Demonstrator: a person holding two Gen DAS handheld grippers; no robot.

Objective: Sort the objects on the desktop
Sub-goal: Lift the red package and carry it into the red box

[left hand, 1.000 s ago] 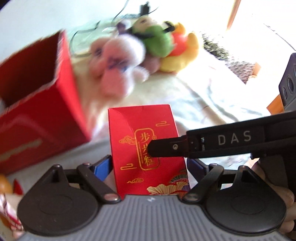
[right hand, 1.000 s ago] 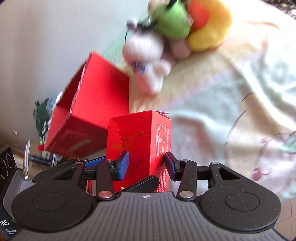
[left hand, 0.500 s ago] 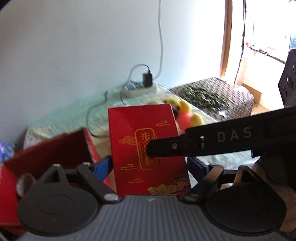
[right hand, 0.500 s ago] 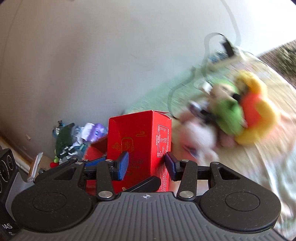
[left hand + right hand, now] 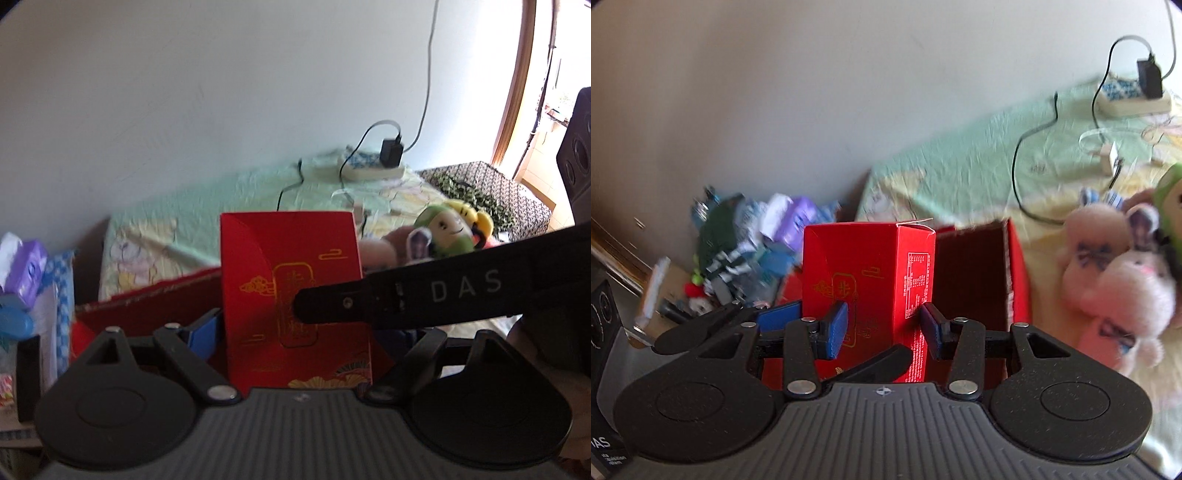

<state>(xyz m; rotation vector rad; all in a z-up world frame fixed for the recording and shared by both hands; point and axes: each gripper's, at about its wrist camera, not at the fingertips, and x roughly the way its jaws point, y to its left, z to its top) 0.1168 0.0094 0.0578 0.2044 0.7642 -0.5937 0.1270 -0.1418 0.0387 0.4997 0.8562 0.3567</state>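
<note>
A small red box with gold print [image 5: 295, 273] [image 5: 864, 273] stands upright between both grippers. My left gripper [image 5: 295, 332] is shut on it, its left blue pad [image 5: 201, 332] against the box's side. My right gripper [image 5: 884, 328] is shut on the same box, one blue pad [image 5: 836, 328] on each side. A black finger [image 5: 406, 295] of the right gripper crosses the box's front in the left wrist view. A larger open red box [image 5: 979, 277] [image 5: 147, 299] sits just behind, its mouth facing up.
Pink and green plush toys [image 5: 1115, 280] [image 5: 443, 229] lie to the right on a patterned sheet [image 5: 960, 166]. A power strip with a charger and cables [image 5: 1134, 99] [image 5: 373, 170] is by the wall. Packets and clutter [image 5: 750, 236] [image 5: 26, 269] pile up at the left.
Both grippers, still holding the small red box, have swung up and left. The plush toys slid to the right of view and the open red box now sits right behind the small one.
</note>
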